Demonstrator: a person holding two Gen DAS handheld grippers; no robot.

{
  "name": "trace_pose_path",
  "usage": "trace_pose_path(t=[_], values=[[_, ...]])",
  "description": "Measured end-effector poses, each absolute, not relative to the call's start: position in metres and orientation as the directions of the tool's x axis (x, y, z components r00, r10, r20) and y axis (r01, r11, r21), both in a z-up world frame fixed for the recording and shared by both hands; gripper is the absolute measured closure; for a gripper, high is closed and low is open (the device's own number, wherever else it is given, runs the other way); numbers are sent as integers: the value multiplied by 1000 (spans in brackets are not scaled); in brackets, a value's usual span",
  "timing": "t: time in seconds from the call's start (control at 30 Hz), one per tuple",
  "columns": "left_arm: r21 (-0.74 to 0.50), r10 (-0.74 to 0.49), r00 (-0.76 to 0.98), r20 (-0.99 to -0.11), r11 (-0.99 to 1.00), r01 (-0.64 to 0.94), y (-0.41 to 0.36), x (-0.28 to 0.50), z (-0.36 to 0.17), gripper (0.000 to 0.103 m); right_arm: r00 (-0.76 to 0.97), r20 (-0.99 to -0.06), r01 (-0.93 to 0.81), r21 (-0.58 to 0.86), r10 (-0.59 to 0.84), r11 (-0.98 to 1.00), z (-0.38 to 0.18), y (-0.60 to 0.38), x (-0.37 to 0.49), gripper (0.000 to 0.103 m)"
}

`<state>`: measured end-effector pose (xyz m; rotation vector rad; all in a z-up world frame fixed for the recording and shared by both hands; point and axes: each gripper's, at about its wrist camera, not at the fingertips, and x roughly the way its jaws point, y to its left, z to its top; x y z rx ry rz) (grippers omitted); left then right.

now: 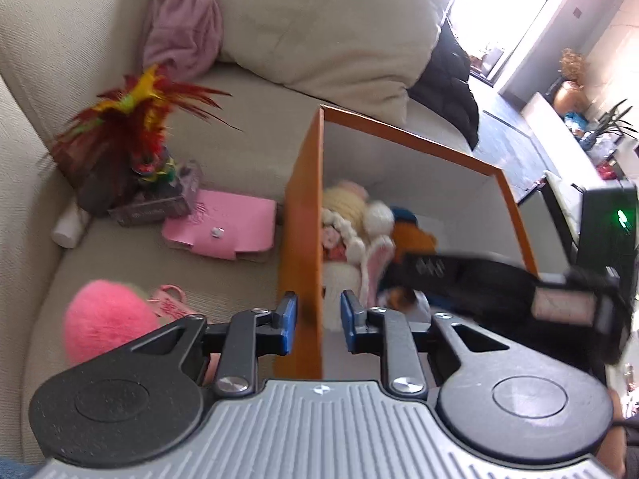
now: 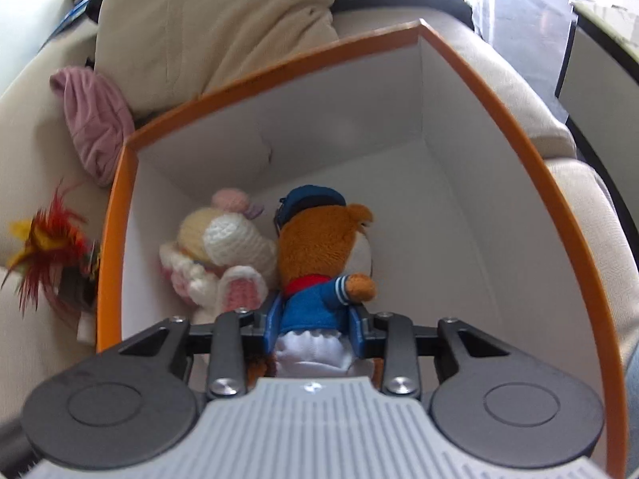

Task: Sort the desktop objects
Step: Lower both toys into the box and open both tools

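Our right gripper clamps a plush bear by its blue jacket, inside the orange box. The bear hangs touching a crocheted bunny lying by the box's left wall. Our left gripper holds nothing, its fingers narrow and straddling the box wall. Left of it on the sofa lie a pink pompom, a pink wallet and a feather toy.

R gripper clamps plush bear inside orange box.
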<state>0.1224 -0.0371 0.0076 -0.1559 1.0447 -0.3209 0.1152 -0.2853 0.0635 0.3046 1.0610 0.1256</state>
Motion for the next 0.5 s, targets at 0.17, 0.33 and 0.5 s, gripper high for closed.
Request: trace_pose_path(t=[0.17,0.33,0.5], values=[[-269,-330,469,-819,943,194,-38,122,6,80,510,-820,-16,294,261,956,57,-285,130,67],[-267,-330,466,-821,943,198,-40,122,6,80,508,-819,-99,251,266,963,56,-290,127,59],[-266,-326,463,-825,945,190,-38,122,6,80,483,-831,-142,236,275,961,59,-300,123,44]])
